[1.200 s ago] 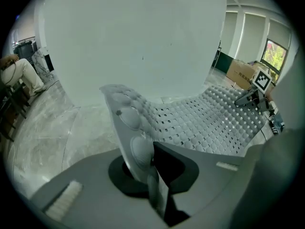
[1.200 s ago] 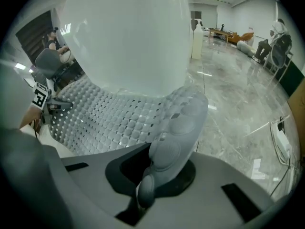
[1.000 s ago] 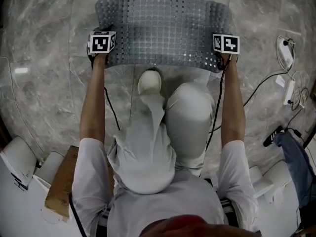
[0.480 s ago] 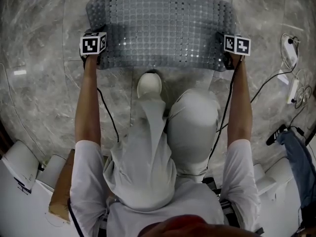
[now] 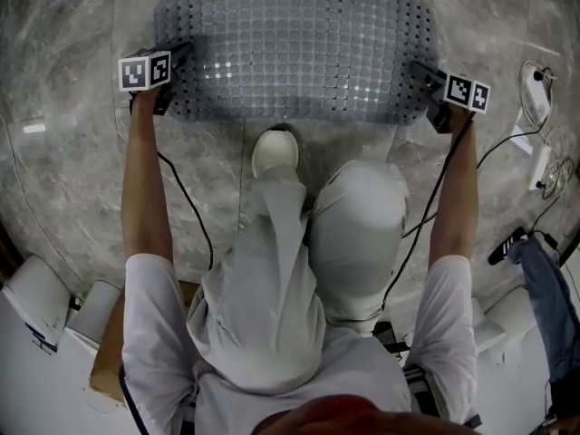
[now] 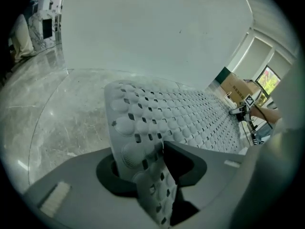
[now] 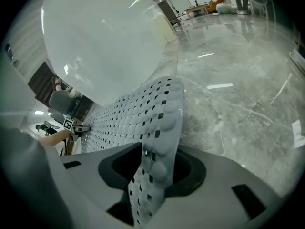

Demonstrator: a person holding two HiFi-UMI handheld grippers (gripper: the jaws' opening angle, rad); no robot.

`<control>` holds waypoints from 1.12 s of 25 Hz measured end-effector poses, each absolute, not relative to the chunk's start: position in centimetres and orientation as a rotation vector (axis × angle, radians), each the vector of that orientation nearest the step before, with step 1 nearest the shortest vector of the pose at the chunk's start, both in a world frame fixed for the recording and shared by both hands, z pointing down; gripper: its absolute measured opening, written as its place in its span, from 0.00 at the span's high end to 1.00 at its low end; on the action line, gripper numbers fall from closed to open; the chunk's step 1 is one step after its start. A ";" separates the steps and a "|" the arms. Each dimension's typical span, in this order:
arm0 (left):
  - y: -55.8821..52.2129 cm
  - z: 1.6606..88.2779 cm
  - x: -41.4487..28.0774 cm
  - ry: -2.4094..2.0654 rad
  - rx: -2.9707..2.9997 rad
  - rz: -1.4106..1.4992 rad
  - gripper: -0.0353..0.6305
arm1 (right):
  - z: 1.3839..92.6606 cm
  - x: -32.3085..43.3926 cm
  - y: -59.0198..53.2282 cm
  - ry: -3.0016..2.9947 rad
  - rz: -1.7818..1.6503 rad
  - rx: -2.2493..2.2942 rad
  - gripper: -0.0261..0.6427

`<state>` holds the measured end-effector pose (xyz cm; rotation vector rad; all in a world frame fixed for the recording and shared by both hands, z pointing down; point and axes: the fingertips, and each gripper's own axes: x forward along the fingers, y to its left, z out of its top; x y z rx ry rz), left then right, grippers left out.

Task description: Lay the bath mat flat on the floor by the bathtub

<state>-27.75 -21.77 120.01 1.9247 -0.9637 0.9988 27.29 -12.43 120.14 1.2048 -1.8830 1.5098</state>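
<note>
Two grippers, the left gripper (image 5: 178,57) and the right gripper (image 5: 424,72), stand at the near corners of the bath mat (image 5: 294,48), one at each end of its near long edge, which keeps the sheet stretched out instead of bunched. Both pairs of jaws have just been opening and now stand released, each with a raised mat corner loose between them. The mat lies spread on the marble floor (image 5: 72,170), its long axis running left to right, its far long edge alongside the white bathtub (image 6: 157,32).
</note>
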 end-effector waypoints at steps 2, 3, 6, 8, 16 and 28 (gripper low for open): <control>-21.5 120.0 -27.8 -0.908 1.918 0.969 0.69 | 120.1 28.1 -12.0 -1.862 1.497 1.202 0.72; -21.3 120.0 -28.0 -0.879 1.913 0.965 0.68 | 120.1 28.5 -11.8 -1.849 1.491 1.205 0.71; -20.4 119.9 -28.9 -0.809 1.903 1.001 0.62 | 120.3 30.0 -11.4 -1.806 1.465 1.246 0.69; -19.9 119.9 -30.3 -0.804 1.889 1.037 0.58 | 120.3 30.9 -11.1 -1.774 1.431 1.289 0.69; -19.5 119.3 -35.1 -0.985 1.862 1.154 0.50 | 118.8 30.9 -12.5 -1.744 1.165 1.443 0.67; -22.6 116.4 -28.6 -1.382 2.065 1.109 0.46 | 116.7 25.4 -14.5 -1.779 0.779 1.557 0.67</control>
